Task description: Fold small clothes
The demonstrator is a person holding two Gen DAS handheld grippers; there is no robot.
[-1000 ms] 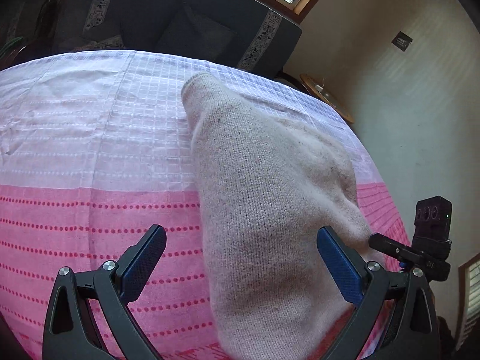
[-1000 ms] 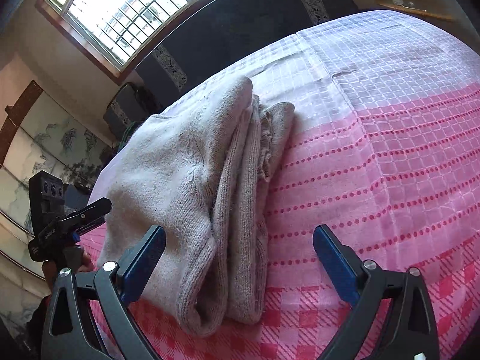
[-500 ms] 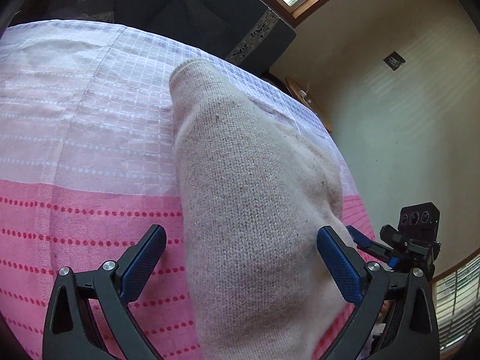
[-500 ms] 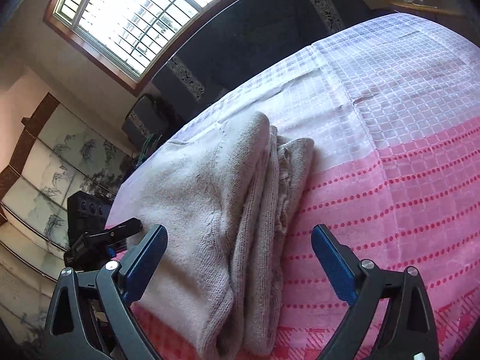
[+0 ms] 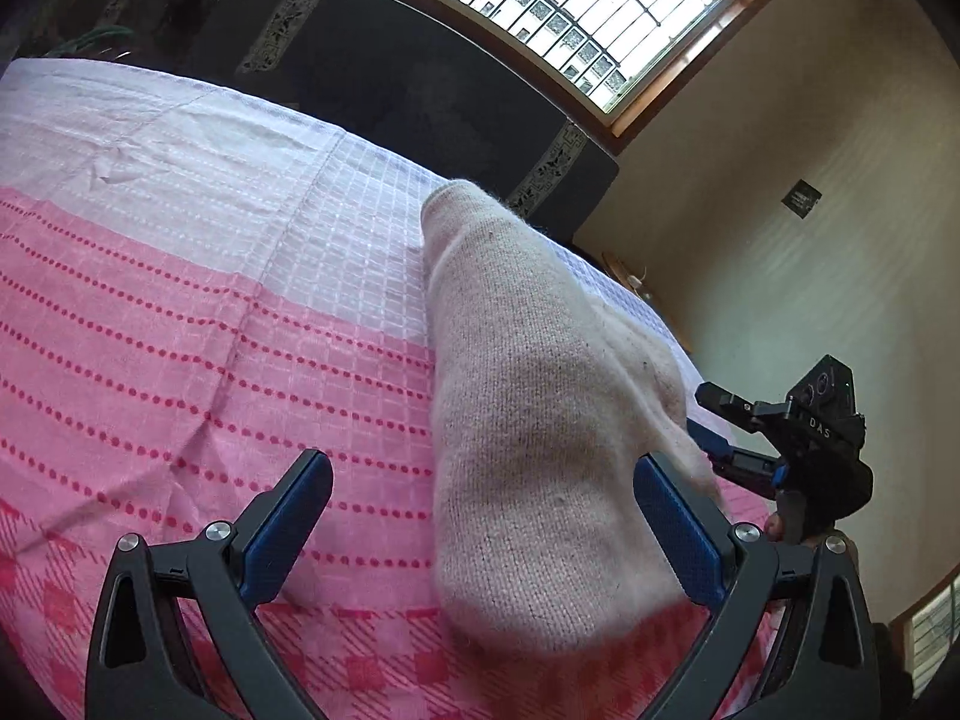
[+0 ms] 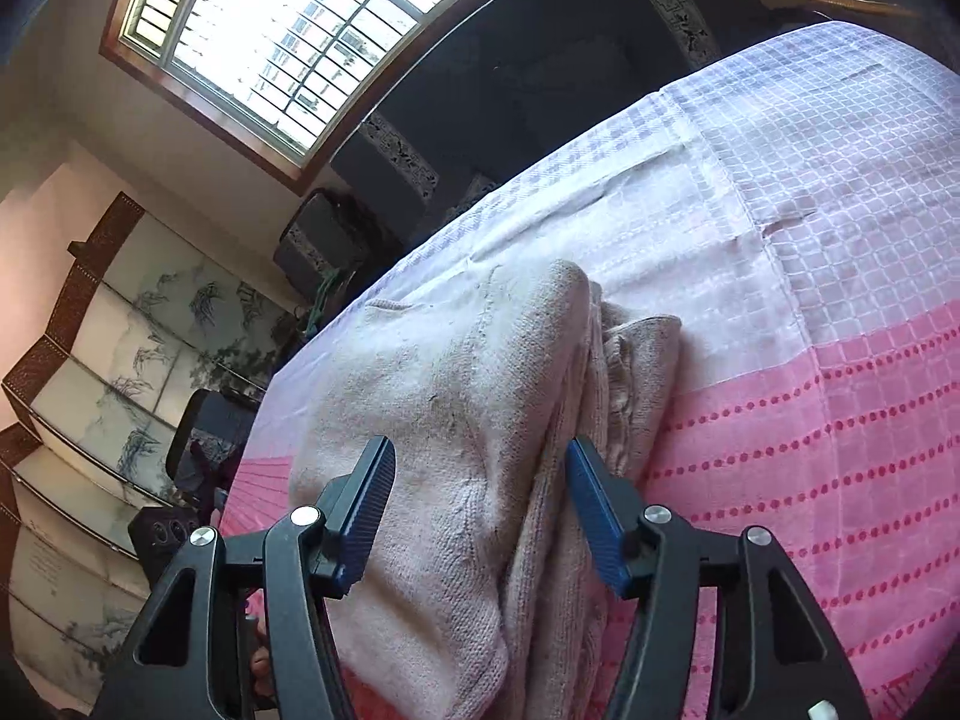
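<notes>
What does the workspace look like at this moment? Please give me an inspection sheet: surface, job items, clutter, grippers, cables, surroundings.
Surface: pink and white checked cloth, lightly creased.
Job's things: one beige knit garment, folded lengthwise into layers, lying flat on the cloth.
Clutter: nothing seen on the cloth besides the garment.
Grippers: left gripper open wide over the garment's near end, pads clear of it. Right gripper has just been closing; the garment's top fold lies between its pads, which do not visibly press it.
Cables: nothing seen.
Surroundings: barred window, dark sofa behind the surface, painted folding screen at the side.
</notes>
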